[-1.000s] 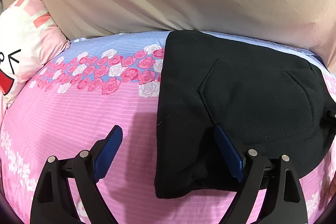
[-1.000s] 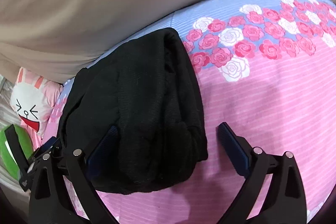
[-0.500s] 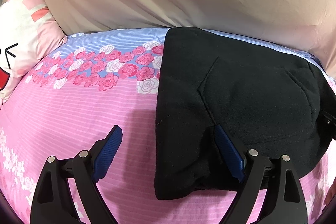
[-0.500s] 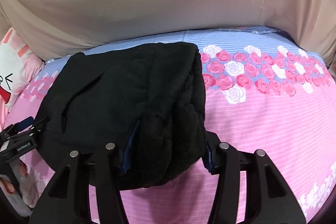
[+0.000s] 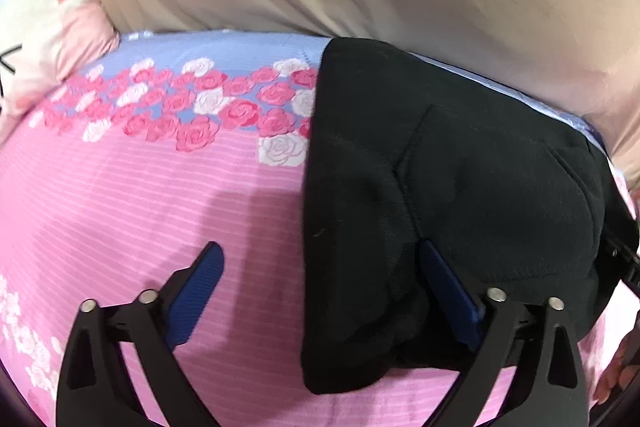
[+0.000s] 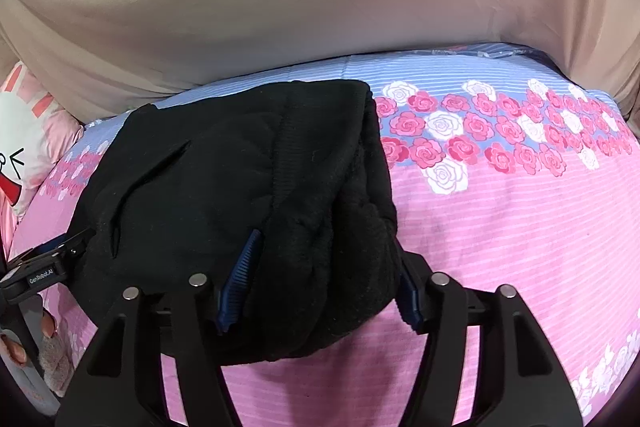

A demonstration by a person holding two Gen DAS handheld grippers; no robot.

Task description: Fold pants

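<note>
Right gripper (image 6: 320, 283) astride pants (image 6: 240, 187)

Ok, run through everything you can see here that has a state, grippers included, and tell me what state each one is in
Black fleece pants: folded into a thick bundle, lying on the bed.
Right gripper: fingers closed in on the bundle's near right corner.
Left gripper: jaws wide open, one finger on the pants, one over the sheet, gripping nothing.
Pink rose-print bedsheet: spread flat.
White bunny cushion: propped at the bed's edge.
</note>
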